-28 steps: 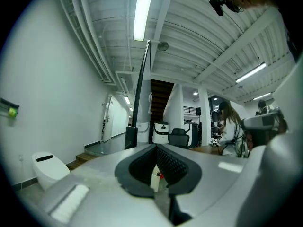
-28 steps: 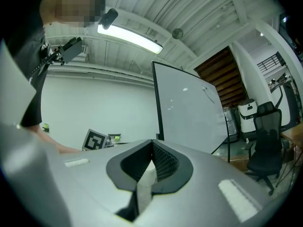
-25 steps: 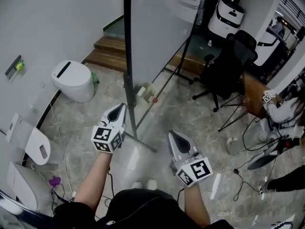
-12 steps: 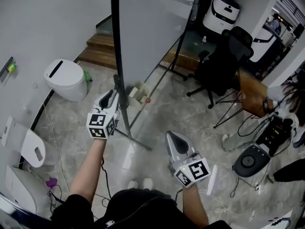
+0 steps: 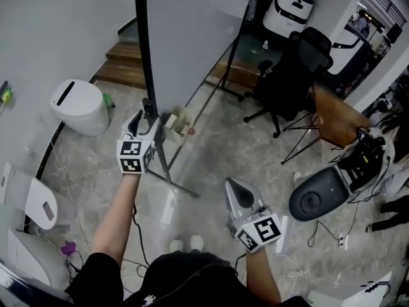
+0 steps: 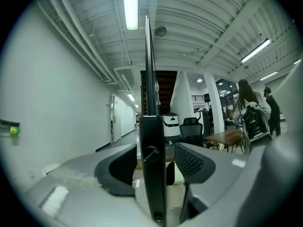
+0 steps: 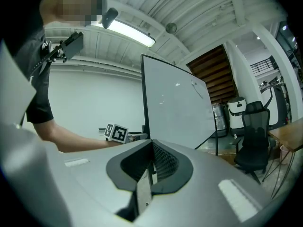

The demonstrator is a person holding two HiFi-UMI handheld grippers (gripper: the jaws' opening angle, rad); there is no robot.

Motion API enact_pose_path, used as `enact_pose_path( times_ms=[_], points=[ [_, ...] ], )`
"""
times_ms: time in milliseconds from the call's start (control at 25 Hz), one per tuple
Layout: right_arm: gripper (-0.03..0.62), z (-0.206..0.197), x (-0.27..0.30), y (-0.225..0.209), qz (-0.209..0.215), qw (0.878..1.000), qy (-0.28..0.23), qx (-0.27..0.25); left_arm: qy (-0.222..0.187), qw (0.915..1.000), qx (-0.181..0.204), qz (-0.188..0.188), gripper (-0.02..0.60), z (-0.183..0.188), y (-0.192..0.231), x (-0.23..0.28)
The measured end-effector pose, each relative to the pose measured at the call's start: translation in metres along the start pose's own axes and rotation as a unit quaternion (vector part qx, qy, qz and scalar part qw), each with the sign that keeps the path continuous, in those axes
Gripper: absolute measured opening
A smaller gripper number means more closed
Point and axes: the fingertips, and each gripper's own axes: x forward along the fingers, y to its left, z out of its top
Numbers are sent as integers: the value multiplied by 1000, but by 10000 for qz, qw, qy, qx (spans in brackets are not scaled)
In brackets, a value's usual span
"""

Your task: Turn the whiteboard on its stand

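Observation:
The whiteboard (image 5: 192, 31) stands upright on its black stand (image 5: 171, 174), its black edge frame (image 5: 142, 50) nearest me. My left gripper (image 5: 146, 119) is at that frame, about waist height. In the left gripper view the frame's post (image 6: 151, 174) stands between the fingers (image 6: 189, 162); the jaws are opening and the pads do not press on it. My right gripper (image 5: 234, 185) hangs lower and to the right, apart from the board, shut with nothing in it (image 7: 150, 148). The board's face (image 7: 177, 110) shows in the right gripper view.
A white round bin (image 5: 80, 107) sits left of the stand, wooden steps (image 5: 121, 66) behind it. A small box (image 5: 179, 120) lies by the stand's foot. A black office chair (image 5: 284, 75), a wooden table (image 5: 332, 117) and a round black device (image 5: 316, 197) are at the right. People (image 6: 251, 117) stand beyond.
My left gripper has moved forward up to the whiteboard's edge frame and its jaws have spread around the post. The right gripper has stayed low and shut.

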Motion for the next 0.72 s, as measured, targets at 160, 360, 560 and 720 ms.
enact_pose_path(
  times_ms=[160,360,560,720],
  points=[
    [8,-5,-6,2,-102,9999,74,14,79,10000,-27,6,276,-8,6,10],
    [8,-10,-18,-3,-300,9994,142,35,153,9998,-93,1,276,-14,10,21],
    [8,-10,-22,-6,-417,9990,152,38,216,9995,-236,-48,251,-22,9,29],
    [9,-11,-30,-8,-527,9985,159,24,187,9994,-261,-88,207,-22,5,28]
  ],
)
